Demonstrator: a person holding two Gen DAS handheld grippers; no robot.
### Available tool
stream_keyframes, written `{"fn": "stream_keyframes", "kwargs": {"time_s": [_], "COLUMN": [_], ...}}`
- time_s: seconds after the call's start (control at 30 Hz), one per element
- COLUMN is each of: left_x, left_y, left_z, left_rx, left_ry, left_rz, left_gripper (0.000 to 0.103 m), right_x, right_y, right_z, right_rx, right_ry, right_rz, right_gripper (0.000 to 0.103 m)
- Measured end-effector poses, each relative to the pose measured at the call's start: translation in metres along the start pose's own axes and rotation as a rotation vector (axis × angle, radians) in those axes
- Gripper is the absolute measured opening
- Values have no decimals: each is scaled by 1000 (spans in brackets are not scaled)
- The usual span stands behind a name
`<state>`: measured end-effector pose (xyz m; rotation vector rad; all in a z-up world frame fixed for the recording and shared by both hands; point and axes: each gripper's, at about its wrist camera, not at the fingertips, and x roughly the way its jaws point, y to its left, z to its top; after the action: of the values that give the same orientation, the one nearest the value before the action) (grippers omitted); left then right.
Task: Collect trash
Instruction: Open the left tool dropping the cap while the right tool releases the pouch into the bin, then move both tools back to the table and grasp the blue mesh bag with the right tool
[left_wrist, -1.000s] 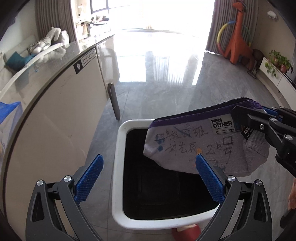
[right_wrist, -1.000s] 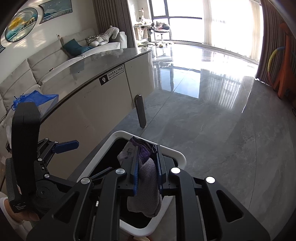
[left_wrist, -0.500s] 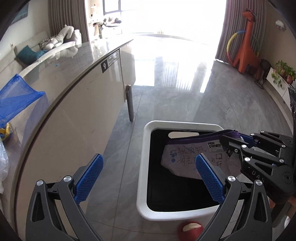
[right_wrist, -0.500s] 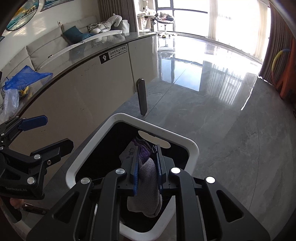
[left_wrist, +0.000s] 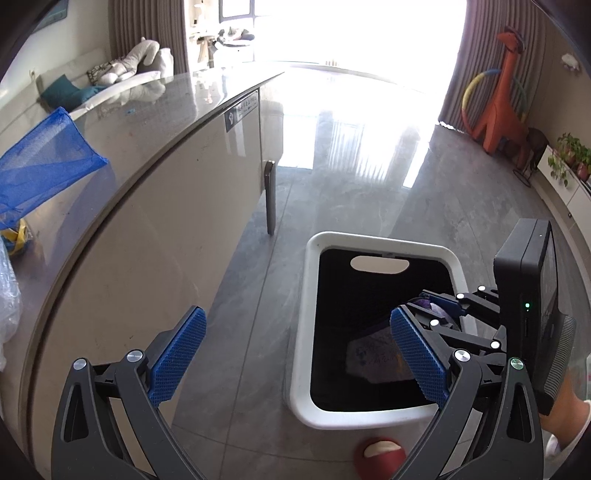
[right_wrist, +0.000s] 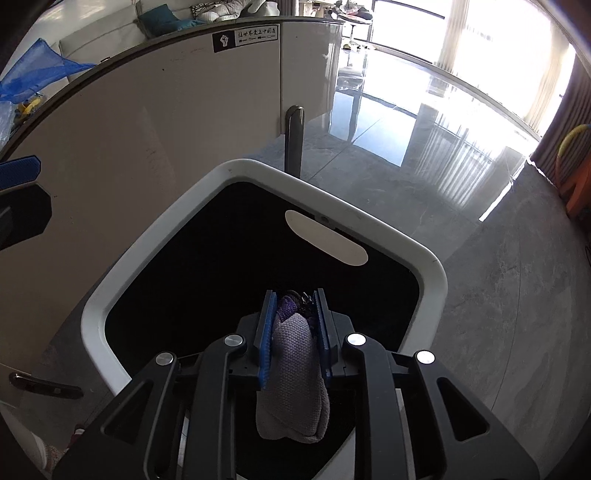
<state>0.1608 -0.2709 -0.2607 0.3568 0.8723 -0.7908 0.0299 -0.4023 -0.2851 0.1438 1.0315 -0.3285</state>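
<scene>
Since the earlier frames, the right claw (right_wrist: 293, 332) has been lowered into the mouth of the white bin (right_wrist: 424, 254), where before it was held above the rim. Its jaws are opening, yet the grey pencil pouch (right_wrist: 293, 373) is still seen pinched between the blue pads, hanging inside the black-lined bin. Nothing else can be made out in there. The left claw (left_wrist: 297, 354) is spread wide with nothing in it, beside the bin, over the floor by the worktop (left_wrist: 147, 122).
</scene>
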Motion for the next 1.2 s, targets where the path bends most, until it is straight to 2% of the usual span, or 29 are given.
{"fn": "stream_keyframes", "kwargs": {"time_s": [0.03,0.07,0.1,0.17,0.2,0.27,0.6,0.8,0.9,1.2], "left_x": [0,0,0,3,4,6,-2,-24,-45,-111], "left_y": [1,1,1,0,0,0,3,17,33,85], "left_z": [0,0,0,0,-1,-1,-1,0,-1,3], "left_rx": [2,5,9,14,13,10,13,-26,-62,-154], "left_ry": [0,-1,-2,1,5,10,-10,-43,-70,-180], "left_rz": [0,1,3,10,8,5,4,22,46,182], "left_gripper": [98,98,98,98,98,98,98,98,98,98], "right_x": [1,0,-3,-17,-23,-24,-35,-66,-88,-132], "right_y": [1,1,2,4,5,5,5,12,23,84], "right_z": [-2,-3,-4,-7,-6,-3,3,19,31,71], "right_rx": [-5,-7,-5,-9,-18,-29,-28,-38,-55,-184], "right_ry": [5,-2,-21,-122,-152,-145,-166,-232,-291,-433], "right_rz": [3,9,5,-58,-75,-52,-45,-28,4,90], "right_gripper": [32,47,80,99,99,99,99,99,99,99]}}
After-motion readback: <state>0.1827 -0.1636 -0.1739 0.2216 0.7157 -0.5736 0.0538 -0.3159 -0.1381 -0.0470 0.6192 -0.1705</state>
